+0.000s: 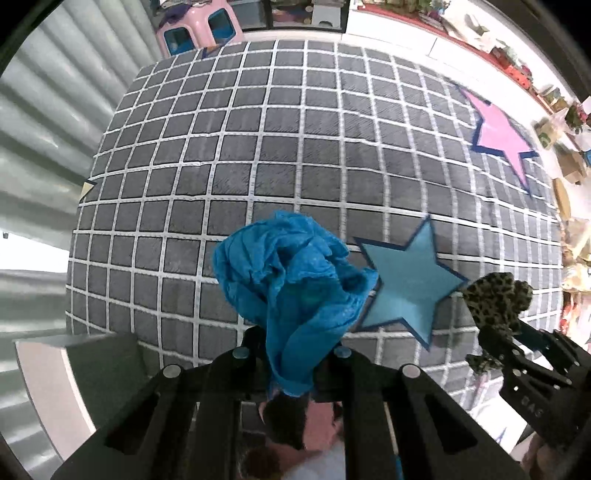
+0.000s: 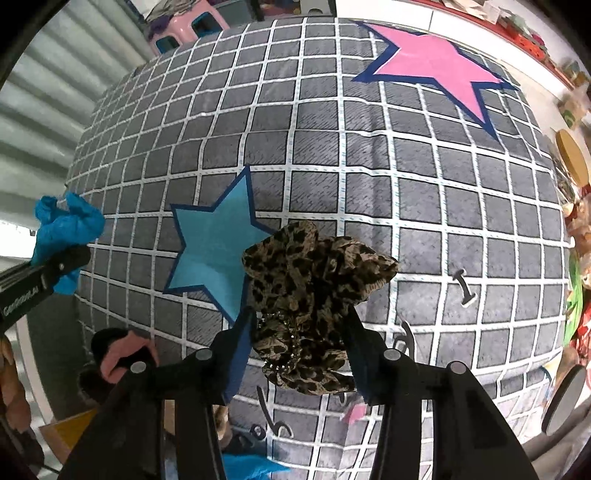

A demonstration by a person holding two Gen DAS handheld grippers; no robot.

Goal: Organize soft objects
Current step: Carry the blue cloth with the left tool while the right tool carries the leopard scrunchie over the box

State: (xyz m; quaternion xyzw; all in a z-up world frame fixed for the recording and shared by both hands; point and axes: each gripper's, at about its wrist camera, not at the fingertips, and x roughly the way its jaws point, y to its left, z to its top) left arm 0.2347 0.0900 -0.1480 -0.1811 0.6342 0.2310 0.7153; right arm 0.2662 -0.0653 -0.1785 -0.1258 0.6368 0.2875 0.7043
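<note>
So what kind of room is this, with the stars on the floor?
Probably a playroom or craft room: a gray grid rug with pink and blue star shapes, a small pink plastic stool, and cluttered shelves along the wall.

Pinch point of left gripper point(image 1: 291, 354) hidden under blue cloth point(image 1: 291, 280). Below the fingers, pink-and-black bundle point(image 1: 299, 421) blurred, unidentifiable. Inner pads of right gripper point(image 2: 301, 336) masked by leopard-print cloth point(image 2: 314, 288). Pink star point(image 1: 498, 136) partly cut off at frame edge, beyond the fingertips.
</note>
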